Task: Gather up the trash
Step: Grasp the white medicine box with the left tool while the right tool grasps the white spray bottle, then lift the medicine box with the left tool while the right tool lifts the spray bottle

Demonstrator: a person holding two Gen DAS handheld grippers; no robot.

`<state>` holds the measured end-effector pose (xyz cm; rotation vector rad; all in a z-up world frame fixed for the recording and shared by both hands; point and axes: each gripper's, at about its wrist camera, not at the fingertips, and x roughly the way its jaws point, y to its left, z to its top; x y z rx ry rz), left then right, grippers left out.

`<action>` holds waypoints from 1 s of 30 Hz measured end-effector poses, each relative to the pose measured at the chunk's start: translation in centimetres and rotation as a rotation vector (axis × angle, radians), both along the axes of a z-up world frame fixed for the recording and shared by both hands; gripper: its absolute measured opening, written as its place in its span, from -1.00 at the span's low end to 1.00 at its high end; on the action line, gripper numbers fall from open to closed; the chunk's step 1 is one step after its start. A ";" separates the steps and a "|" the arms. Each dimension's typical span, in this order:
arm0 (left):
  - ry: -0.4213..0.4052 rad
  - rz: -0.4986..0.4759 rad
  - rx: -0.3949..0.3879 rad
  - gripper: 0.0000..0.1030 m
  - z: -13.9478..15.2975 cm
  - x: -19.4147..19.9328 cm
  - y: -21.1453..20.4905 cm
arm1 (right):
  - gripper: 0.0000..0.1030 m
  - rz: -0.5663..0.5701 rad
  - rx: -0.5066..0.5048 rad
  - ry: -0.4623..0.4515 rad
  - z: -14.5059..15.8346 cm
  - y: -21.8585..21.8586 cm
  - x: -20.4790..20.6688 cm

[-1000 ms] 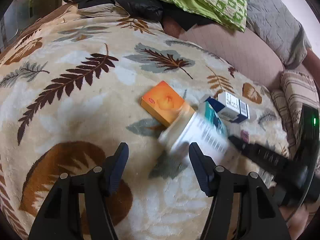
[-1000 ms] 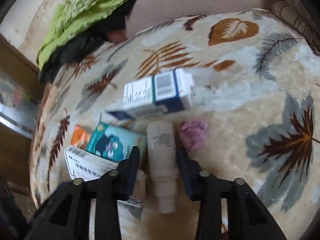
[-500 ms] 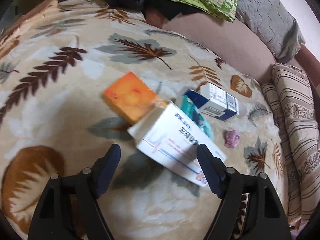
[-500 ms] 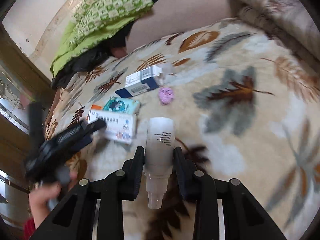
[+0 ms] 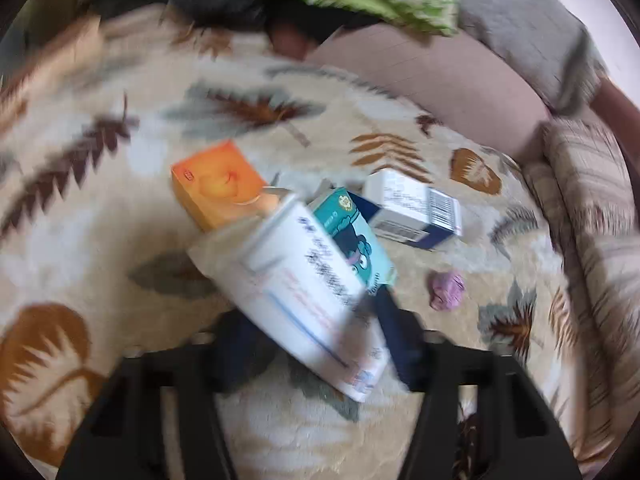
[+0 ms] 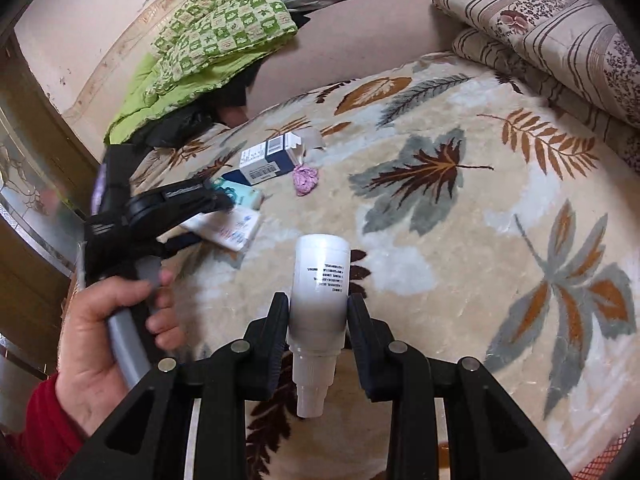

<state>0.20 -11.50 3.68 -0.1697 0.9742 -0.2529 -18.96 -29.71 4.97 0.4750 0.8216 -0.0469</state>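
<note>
Right tongs: clamped on the white bottle, held up off the blanket, cap end pointing back at the camera.
Left tongs: one finger on each side of the white box. The picture is blurry, so I cannot tell if they squeeze it yet.
Left hand: wrapped around the grey handle of the left tongs.
White box: lies on the leaf blanket, leaning on the teal box and the orange box.
Other trash: a white and blue box just beside the teal one, and a purple wad near it.
What could go wrong: the white box is wide and slanted. It may twist out and push the boxes beside it if the tongs close crooked. The bottle is round and smooth, so it may slide out if the squeeze gets loose.
Count: four boxes, one bottle, one wad. Two tongs.
Farther out: a green quilt and striped pillows by the wall.
</note>
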 end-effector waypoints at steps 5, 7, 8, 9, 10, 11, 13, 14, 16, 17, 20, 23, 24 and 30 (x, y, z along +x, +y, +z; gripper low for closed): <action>-0.070 -0.130 0.005 -0.74 1.9 -3.3 -1.0 | -0.37 -0.053 -0.023 -0.008 0.5 -0.7 -0.7; -0.092 -0.208 0.019 -0.75 2.6 -5.1 -1.8 | -0.37 -0.072 -0.036 -0.014 0.8 -0.8 -1.3; -0.096 -0.244 0.014 -0.75 2.9 -5.9 -2.2 | -0.37 -0.081 -0.048 -0.012 0.9 -0.8 -1.6; -0.103 -0.290 0.018 -0.75 3.0 -6.8 -2.8 | -0.37 -0.092 -0.063 -0.008 1.0 -0.8 -1.9; -0.115 -0.322 0.031 -0.75 3.0 -7.7 -3.5 | -0.37 -0.103 -0.072 -0.008 1.2 -0.9 -2.3; -0.126 -0.352 0.048 -0.75 2.9 -8.5 -4.2 | -0.37 -0.115 -0.075 -0.010 1.3 -1.1 -2.8; -0.104 -0.412 0.059 -0.75 2.0 -9.6 -5.7 | -0.37 -0.139 -0.101 -0.003 1.4 -1.6 -3.7; -0.103 -0.419 0.073 -0.75 1.7 -10.0 -6.1 | -0.37 -0.146 -0.126 0.006 1.2 -1.7 -3.9; -0.150 -0.437 0.134 -0.75 1.5 -10.6 -7.0 | -0.37 -0.150 -0.151 0.034 0.5 -2.0 -3.9; -0.153 -0.444 0.153 -0.75 1.3 -10.7 -7.4 | -0.37 -0.146 -0.150 0.053 -0.3 -2.3 -3.7; -0.103 -0.447 0.193 -0.71 -0.5 -9.8 -8.1 | -0.37 -0.140 -0.169 0.091 -1.7 -2.8 -3.3; -0.096 -0.437 0.179 -0.72 -0.7 -9.1 -8.1 | -0.37 -0.143 -0.141 0.103 -2.6 -3.5 -3.0; -0.103 -0.442 0.184 -0.74 -0.6 -9.2 -8.1 | -0.37 -0.141 -0.143 0.104 -2.7 -3.5 -2.9; -0.231 -0.443 0.197 -0.74 1.1 -10.8 -8.2 | -0.36 -0.134 -0.145 0.121 -3.0 -3.2 -2.6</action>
